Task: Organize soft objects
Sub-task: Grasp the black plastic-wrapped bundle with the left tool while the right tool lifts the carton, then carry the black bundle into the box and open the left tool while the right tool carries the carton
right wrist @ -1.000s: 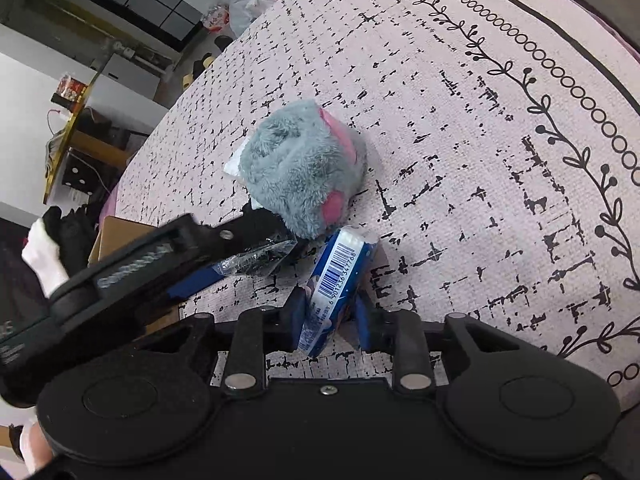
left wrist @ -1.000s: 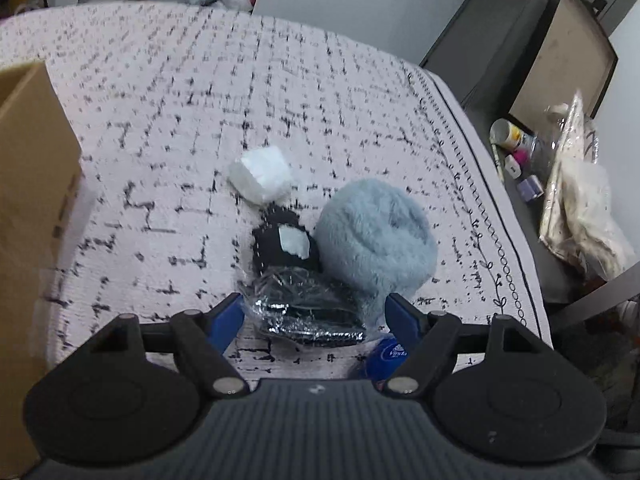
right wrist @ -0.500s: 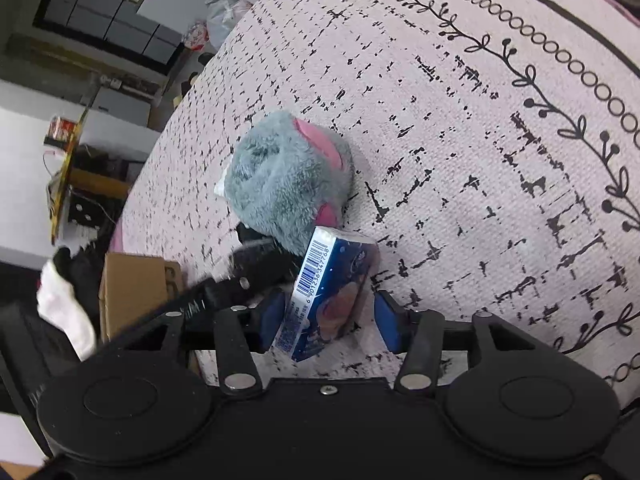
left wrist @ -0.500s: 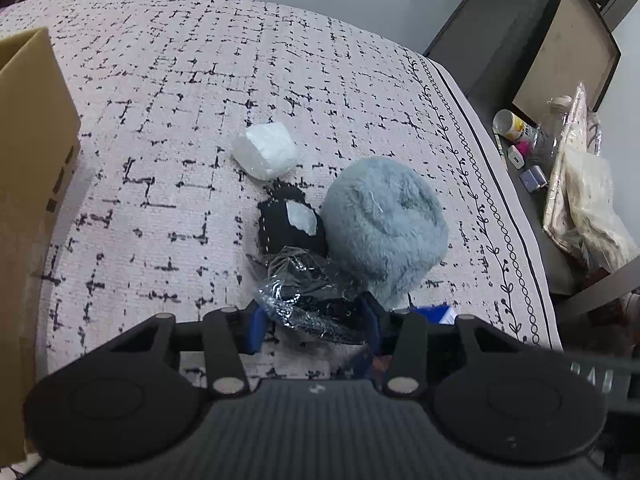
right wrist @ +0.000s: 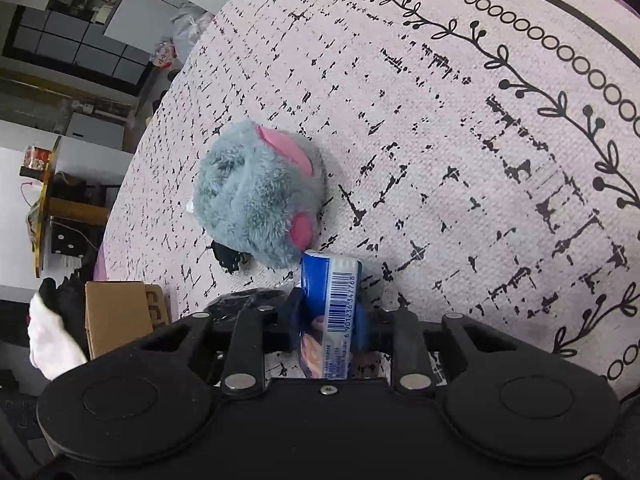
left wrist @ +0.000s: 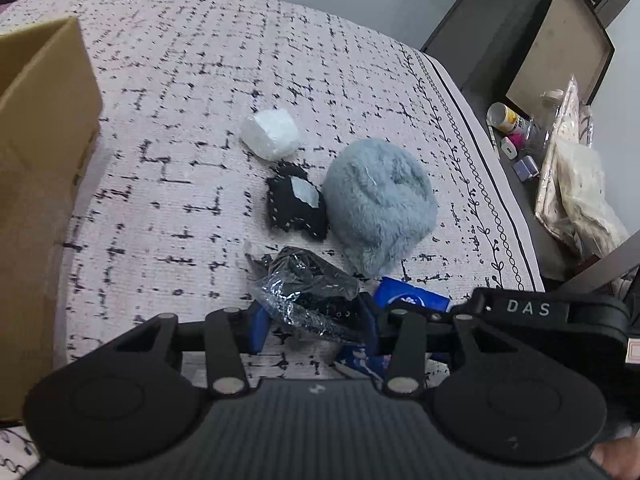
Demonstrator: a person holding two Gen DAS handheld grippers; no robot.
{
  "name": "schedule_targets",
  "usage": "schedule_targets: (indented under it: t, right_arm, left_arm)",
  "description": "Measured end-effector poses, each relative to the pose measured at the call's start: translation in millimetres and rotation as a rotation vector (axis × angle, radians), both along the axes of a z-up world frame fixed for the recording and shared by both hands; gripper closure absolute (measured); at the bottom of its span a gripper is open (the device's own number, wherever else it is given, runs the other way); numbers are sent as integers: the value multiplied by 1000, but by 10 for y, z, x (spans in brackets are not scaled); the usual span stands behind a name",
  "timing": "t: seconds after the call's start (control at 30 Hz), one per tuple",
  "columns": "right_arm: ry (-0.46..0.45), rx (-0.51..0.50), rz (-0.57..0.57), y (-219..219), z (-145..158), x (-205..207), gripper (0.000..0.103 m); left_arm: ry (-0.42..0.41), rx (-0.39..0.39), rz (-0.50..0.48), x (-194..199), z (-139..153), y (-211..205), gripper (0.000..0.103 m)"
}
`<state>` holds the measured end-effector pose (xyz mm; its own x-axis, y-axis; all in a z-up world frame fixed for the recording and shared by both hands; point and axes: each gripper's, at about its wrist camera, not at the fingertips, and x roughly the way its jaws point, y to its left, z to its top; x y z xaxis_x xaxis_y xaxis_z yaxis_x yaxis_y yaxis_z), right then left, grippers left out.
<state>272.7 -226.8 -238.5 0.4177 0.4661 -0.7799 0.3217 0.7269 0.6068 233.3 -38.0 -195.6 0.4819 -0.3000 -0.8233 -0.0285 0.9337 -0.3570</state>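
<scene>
On the patterned bedspread (left wrist: pixel 200 80) lie a grey plush toy (left wrist: pixel 380 200), a black pouch (left wrist: pixel 296 208) and a white wrapped bundle (left wrist: pixel 270 134). My left gripper (left wrist: pixel 314 320) is shut on a black item in clear plastic (left wrist: pixel 308 288), with the pads pressing the crinkled bag. Just right of it lies a blue tissue pack (left wrist: pixel 412 298). In the right wrist view my right gripper (right wrist: pixel 329 316) has its jaws closing on that blue tissue pack (right wrist: pixel 334 280), barcode side up and pads on both sides. The plush toy (right wrist: pixel 256 200) touches the pack's far end.
An open cardboard box (left wrist: pixel 40 160) stands at the left on the bed, also in the right wrist view as the cardboard box (right wrist: pixel 116 312). Past the bed's right edge a dark stand holds bottles (left wrist: pixel 508 116) and a plastic bag (left wrist: pixel 580 192).
My left gripper closed onto the plastic-wrapped black item. My right gripper opened, rolled, then closed again on the blue pack, now gripped across its narrow sides. The right gripper's body now shows beside the left one.
</scene>
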Motion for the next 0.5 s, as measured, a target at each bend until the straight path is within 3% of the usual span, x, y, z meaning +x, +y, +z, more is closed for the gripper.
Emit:
schedule_targets:
  t: [0.5]
  right_arm:
    - [-137, -97, 36, 83, 568, -282, 82]
  left_arm:
    - [-155, 76, -64, -290, 651, 264, 59]
